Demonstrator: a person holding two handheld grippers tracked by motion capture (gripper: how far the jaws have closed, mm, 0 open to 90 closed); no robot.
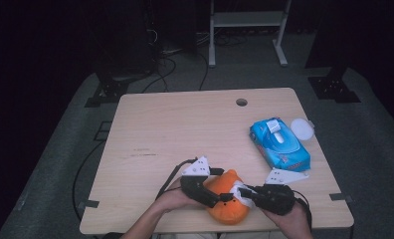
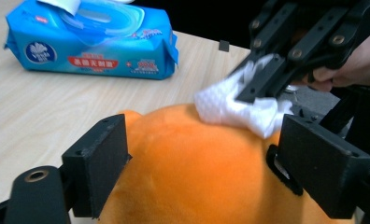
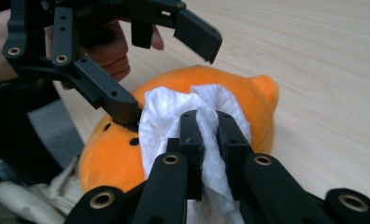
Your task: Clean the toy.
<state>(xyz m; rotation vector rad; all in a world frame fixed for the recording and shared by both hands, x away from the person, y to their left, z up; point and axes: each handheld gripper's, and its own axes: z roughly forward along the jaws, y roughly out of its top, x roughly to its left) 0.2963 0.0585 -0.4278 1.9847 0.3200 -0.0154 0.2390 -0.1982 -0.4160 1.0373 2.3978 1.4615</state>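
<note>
Two black jaws of our right gripper (image 3: 207, 133) stand nearly closed, pinching a crumpled white wet wipe (image 3: 174, 112) between them; in the right gripper view the wipe bunches up around the jaw tips and presses onto the top of a round orange plush toy (image 3: 113, 154). In the left gripper view that wipe (image 2: 230, 105) lies on the toy's upper surface, with our right gripper (image 2: 272, 77) above it.

Our left gripper (image 2: 204, 156) has its jaws spread wide, one on each side of the orange plush toy (image 2: 197, 172), and both jaw pads look to touch the fabric, so we steady the toy between them. In the high view the left gripper (image 1: 201, 185) and right gripper (image 1: 264, 195) meet over the toy (image 1: 228, 199), which sits near the front edge of the pale wooden table (image 1: 185, 129), just before us.

Farther off, toward the table's right side, lies a blue soft pack of wet wipes (image 1: 279, 144) with its lid flap open, well apart from the toy. Beside that pack's far right corner sits a small round white lid (image 1: 302, 129).
</note>
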